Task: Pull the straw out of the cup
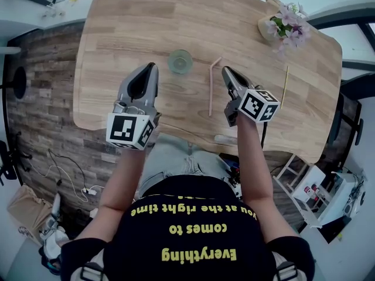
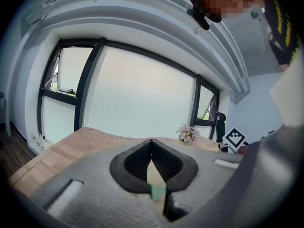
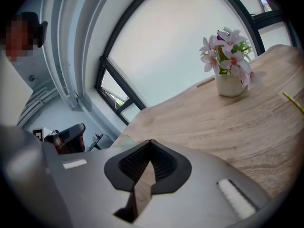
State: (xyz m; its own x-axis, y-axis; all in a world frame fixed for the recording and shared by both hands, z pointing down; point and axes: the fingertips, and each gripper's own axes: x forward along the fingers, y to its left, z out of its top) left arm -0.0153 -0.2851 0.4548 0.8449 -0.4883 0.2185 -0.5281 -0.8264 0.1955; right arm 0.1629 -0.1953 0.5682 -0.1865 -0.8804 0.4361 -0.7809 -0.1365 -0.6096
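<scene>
A pale green cup [image 1: 180, 61] stands upright on the wooden table [image 1: 129, 34] with no straw in it. A pink bendy straw [image 1: 211, 89] lies flat on the table to the cup's right. My left gripper [image 1: 153, 67] hovers just left of the cup, its jaws shut and empty; a sliver of the cup [image 2: 156, 190] shows through the gap behind its fingertips. My right gripper [image 1: 225, 69] is just right of the straw, apart from it, shut with nothing between its jaws. Only bare table shows beyond the right gripper [image 3: 151, 140].
A small vase of pink flowers [image 1: 285, 25] stands at the far right corner, also in the right gripper view as the vase [image 3: 228, 75]. A thin yellow stick [image 1: 285, 85] lies right of the right gripper. The table's near edge runs just under both grippers.
</scene>
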